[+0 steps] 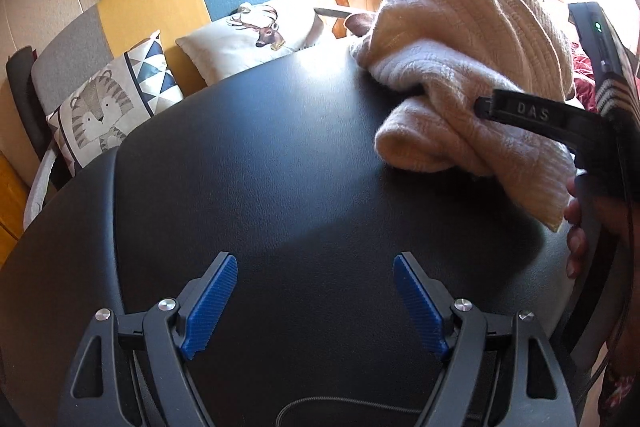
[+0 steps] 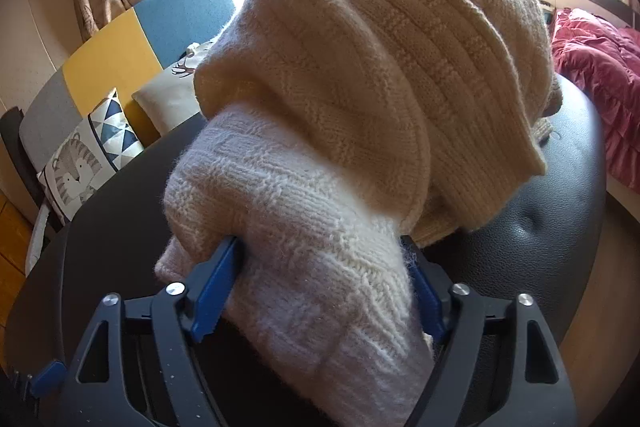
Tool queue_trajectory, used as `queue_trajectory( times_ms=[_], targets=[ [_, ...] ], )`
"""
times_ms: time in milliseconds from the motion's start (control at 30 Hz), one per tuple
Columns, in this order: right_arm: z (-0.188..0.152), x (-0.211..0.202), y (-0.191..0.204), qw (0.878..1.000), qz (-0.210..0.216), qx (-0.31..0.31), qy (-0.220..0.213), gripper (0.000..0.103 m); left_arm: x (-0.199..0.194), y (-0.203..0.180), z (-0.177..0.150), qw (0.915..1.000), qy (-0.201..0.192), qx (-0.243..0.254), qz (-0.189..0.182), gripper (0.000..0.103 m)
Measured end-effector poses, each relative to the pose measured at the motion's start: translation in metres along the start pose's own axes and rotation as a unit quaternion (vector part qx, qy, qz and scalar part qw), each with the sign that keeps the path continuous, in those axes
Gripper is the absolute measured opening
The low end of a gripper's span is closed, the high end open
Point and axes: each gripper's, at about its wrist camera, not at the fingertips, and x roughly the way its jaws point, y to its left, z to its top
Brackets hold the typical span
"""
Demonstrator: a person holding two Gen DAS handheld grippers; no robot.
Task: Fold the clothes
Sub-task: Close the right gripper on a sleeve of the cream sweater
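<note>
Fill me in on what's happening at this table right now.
A person is folding a cream knit sweater on a black padded table, with a handheld gripper in each hand. The right gripper has a bunched roll of the sweater between its blue pads, which press into the knit on both sides. The left gripper hangs open over bare tabletop, holding nothing. The sweater is a crumpled heap, not yet folded.
</note>
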Motion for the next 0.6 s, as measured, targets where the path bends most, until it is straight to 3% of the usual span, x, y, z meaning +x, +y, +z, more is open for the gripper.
queue_trajectory(
  times_ms=[67,133,167,333,600],
  targets=[
    [-0.001,-0.001,0.003,1.0,0.005,-0.007,-0.004,0.059,0.002,0.0,-0.004,1.0,0.005,-0.001,0.002,0.082],
    [-0.003,-0.002,0.008,1.0,0.006,-0.019,-0.01,0.038,0.003,0.0,-0.006,0.9999,0.01,-0.004,0.001,0.082],
    [-0.003,-0.003,0.01,1.0,0.008,-0.024,-0.012,0.035,0.004,0.0,-0.006,0.9999,0.012,-0.005,0.002,0.082],
    [-0.002,-0.01,0.013,0.999,0.025,-0.019,-0.016,0.027,0.0,0.004,-0.006,0.9999,0.008,-0.012,0.005,0.082],
    [-0.004,-0.033,0.038,0.995,0.091,-0.02,-0.024,0.027,-0.005,0.021,-0.009,0.9992,0.005,-0.035,0.017,0.082]
  ],
)
